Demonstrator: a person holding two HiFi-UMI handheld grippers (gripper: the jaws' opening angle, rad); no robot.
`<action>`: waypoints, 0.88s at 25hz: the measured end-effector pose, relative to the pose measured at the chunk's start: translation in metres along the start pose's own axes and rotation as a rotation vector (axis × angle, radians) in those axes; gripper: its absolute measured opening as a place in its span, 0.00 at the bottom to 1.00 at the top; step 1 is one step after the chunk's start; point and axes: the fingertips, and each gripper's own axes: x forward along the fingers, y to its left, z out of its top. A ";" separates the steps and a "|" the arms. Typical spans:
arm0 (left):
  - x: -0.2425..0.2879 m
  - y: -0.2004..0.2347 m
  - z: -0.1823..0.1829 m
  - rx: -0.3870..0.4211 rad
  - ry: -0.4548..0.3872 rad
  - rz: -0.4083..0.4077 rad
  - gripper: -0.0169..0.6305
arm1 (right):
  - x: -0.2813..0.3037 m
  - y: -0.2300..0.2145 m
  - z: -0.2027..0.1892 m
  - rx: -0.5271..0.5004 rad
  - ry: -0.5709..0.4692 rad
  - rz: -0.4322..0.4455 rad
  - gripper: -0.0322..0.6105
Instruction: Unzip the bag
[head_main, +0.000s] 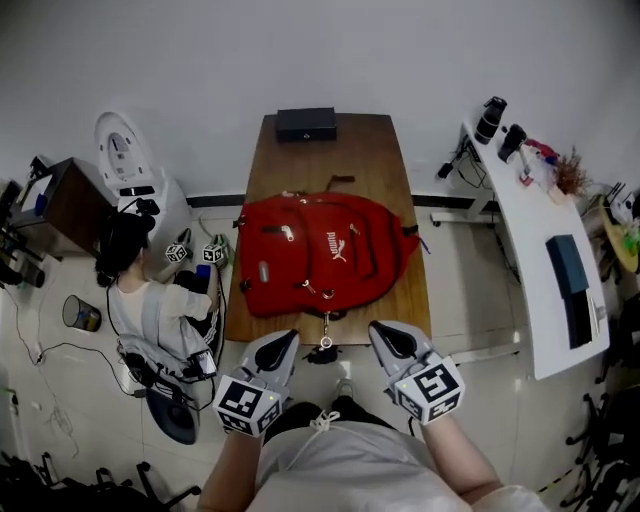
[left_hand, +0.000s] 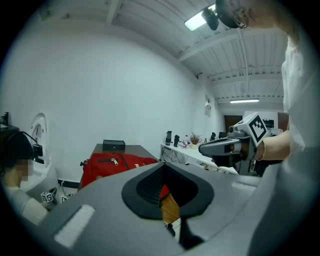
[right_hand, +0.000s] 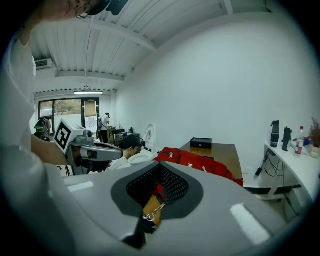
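A red backpack (head_main: 322, 252) lies flat on the brown wooden table (head_main: 335, 155), with its zips closed and silver pulls showing on top. A strap with a metal ring (head_main: 325, 340) hangs off the table's near edge. My left gripper (head_main: 285, 342) and right gripper (head_main: 383, 333) are side by side just short of that edge, both shut and empty, apart from the bag. In the left gripper view the backpack (left_hand: 112, 165) lies ahead past my shut jaws, and the right gripper (left_hand: 207, 148) is alongside. The right gripper view shows the backpack (right_hand: 200, 161) and the left gripper (right_hand: 117, 149).
A black box (head_main: 306, 123) sits at the table's far end. A person (head_main: 140, 290) sits on the floor left of the table among cables and marker cubes. A white desk (head_main: 540, 250) with bottles and a dark book stands to the right.
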 end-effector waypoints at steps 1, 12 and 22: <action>0.007 0.000 -0.003 -0.005 0.013 -0.006 0.04 | 0.004 -0.007 -0.001 0.006 0.008 -0.001 0.05; 0.053 0.032 -0.039 -0.016 0.164 -0.082 0.04 | 0.034 -0.036 -0.040 0.122 0.109 -0.075 0.05; 0.085 0.064 -0.087 -0.059 0.269 -0.112 0.04 | 0.097 -0.014 -0.116 0.177 0.319 -0.071 0.05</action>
